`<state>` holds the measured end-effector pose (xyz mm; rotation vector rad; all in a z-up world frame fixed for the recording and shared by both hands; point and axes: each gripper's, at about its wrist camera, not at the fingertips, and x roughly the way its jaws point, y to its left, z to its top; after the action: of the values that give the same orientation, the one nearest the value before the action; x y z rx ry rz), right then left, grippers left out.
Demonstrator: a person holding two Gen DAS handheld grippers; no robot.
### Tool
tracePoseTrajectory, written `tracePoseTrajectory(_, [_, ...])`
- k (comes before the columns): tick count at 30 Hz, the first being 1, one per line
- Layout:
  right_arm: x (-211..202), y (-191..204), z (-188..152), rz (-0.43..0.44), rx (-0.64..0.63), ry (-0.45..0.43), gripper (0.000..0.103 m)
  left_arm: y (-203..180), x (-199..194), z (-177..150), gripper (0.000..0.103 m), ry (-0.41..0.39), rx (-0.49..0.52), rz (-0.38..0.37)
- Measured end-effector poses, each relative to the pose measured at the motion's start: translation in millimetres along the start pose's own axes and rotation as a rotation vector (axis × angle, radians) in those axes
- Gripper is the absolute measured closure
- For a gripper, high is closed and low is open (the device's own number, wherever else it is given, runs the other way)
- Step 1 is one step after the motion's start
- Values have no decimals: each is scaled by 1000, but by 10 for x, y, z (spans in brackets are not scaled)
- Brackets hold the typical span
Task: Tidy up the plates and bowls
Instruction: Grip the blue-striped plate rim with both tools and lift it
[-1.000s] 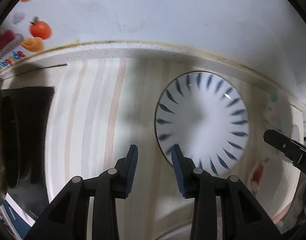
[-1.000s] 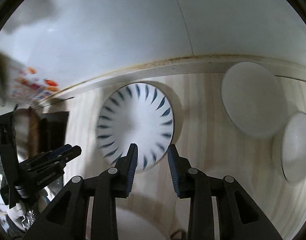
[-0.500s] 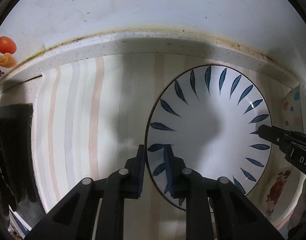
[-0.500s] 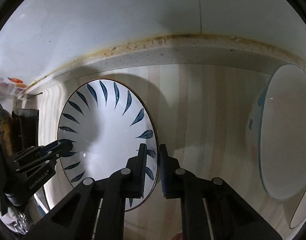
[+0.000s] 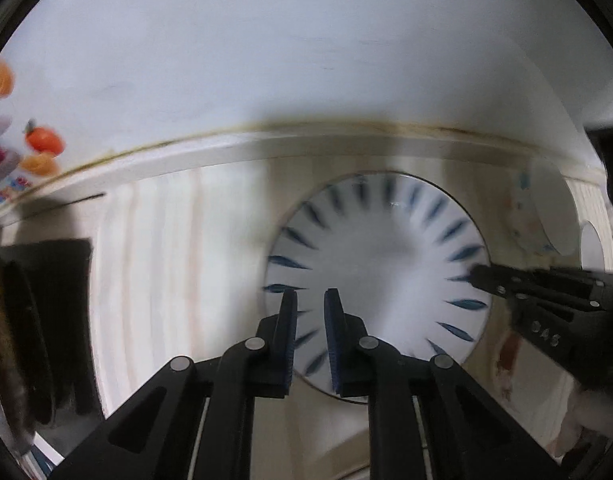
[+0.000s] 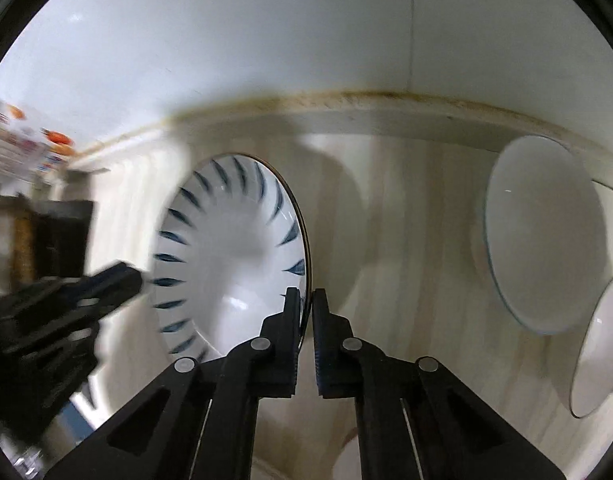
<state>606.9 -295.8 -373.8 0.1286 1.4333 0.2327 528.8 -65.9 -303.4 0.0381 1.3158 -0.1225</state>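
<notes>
Both my wrist cams look steeply down along the fingers at the worktop point(image 5: 154, 264), close in, with the white wall across the top of each frame. Left cam sits on the left tool point(image 5: 310, 316) and sees the leaf-pattern plate point(image 5: 378, 264) ahead and to the right. Right cam sits on the right tool point(image 6: 306, 312) and sees it on the left. Shared: plate, wall edge, and each cam catches the other tool.

A home kitchen: pale wood-grain counter point(image 6: 406, 240) meeting a white wall point(image 6: 306, 40) along a grimy, stained seam, crockery on it, and fruit-printed packaging point(image 5: 38, 148) at the frame's left.
</notes>
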Motion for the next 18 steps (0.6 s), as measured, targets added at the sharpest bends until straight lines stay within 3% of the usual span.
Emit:
tracePoseTrajectory(7, [115, -237, -55, 46, 62, 45, 96, 676, 442, 53, 86, 137, -216, -138])
tracePoseTrajectory(14, [198, -381, -60, 57, 98, 75, 95, 786, 712, 202, 83, 182, -227, -168])
tracePoseTrajectory(18, [208, -370, -18, 58, 105, 82, 95, 909, 672, 191, 83, 173, -287, -259])
